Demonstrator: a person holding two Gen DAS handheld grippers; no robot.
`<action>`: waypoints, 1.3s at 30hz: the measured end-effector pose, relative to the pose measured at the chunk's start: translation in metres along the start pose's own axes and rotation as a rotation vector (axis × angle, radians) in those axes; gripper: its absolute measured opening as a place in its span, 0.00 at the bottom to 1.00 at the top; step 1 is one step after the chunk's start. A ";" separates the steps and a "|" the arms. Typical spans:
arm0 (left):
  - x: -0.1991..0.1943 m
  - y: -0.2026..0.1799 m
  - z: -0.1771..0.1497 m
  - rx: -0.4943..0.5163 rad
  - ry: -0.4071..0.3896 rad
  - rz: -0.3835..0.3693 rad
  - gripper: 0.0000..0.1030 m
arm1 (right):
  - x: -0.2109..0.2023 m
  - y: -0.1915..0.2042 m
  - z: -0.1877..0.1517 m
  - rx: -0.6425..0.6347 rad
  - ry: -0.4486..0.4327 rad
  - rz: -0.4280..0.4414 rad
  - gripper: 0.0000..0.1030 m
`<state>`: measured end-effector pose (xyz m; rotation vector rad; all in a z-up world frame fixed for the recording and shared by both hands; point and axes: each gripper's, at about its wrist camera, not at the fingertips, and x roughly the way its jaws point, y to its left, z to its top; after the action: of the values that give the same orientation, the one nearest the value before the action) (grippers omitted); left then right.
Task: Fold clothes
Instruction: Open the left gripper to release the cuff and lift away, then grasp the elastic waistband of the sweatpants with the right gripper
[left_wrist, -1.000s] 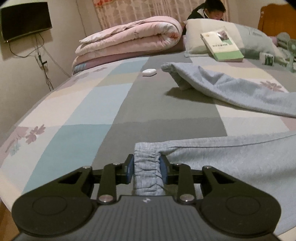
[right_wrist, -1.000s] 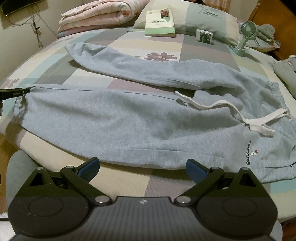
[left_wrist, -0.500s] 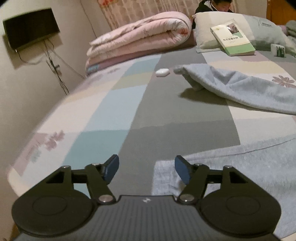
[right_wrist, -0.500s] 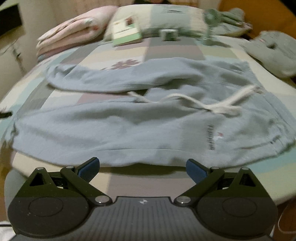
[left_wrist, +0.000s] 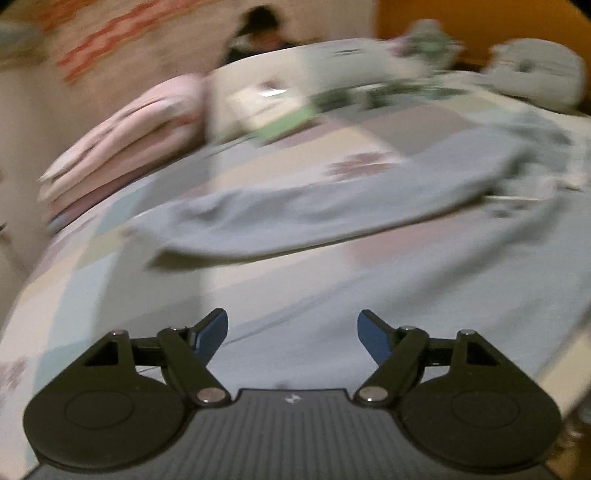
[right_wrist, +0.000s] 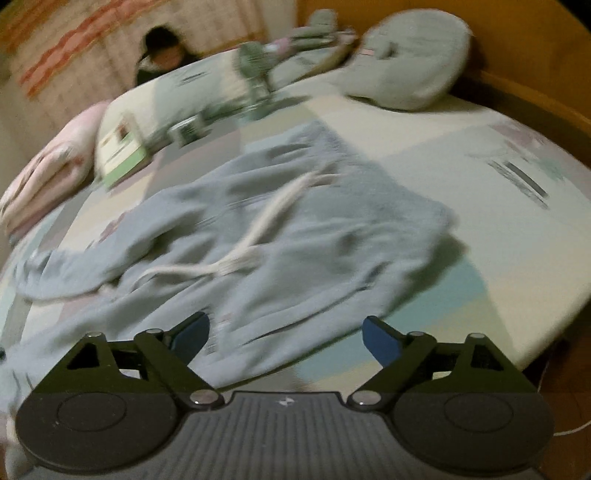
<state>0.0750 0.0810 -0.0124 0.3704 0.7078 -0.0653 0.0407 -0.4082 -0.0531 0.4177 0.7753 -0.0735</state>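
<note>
A bed (right_wrist: 461, 155) with a patchwork sheet of pale blue, grey, cream and floral squares fills both views, which are heavily blurred. A folded pink quilt (left_wrist: 125, 136) lies at the far left of the bed, with a pillow (right_wrist: 192, 92) beside it and a green-edged book (right_wrist: 122, 155) resting against that pillow. A rounded grey-green cushion (right_wrist: 410, 62) sits at the far right near the orange headboard. A person (left_wrist: 262, 33) is visible beyond the bed's far edge. The grey sweatpants (right_wrist: 295, 229) lie spread across the middle of the bed, 1 leg (left_wrist: 295, 210) stretched out to the left, the waistband end rumpled to the right, and a white drawstring (right_wrist: 255, 240) trailing loose over the fabric. The left tool (left_wrist: 291, 332) hovers over the near leg, jaws wide and opening, nothing gripped between them. The right tool (right_wrist: 286, 338) hovers above the near edge of the sweatpants, jaws wide yet closing, with fabric below them but not clamped.
</note>
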 end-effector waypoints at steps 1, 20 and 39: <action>-0.001 -0.018 0.004 0.023 -0.011 -0.037 0.76 | 0.002 -0.013 0.001 0.027 -0.003 0.006 0.87; -0.004 -0.153 0.029 0.165 -0.072 -0.168 0.76 | 0.069 -0.119 0.024 0.366 -0.108 0.134 0.14; -0.021 -0.131 0.007 0.155 -0.085 -0.211 0.80 | -0.002 -0.066 -0.003 0.247 -0.068 0.081 0.31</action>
<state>0.0395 -0.0454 -0.0344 0.4375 0.6571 -0.3356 0.0231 -0.4675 -0.0755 0.6778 0.6831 -0.1077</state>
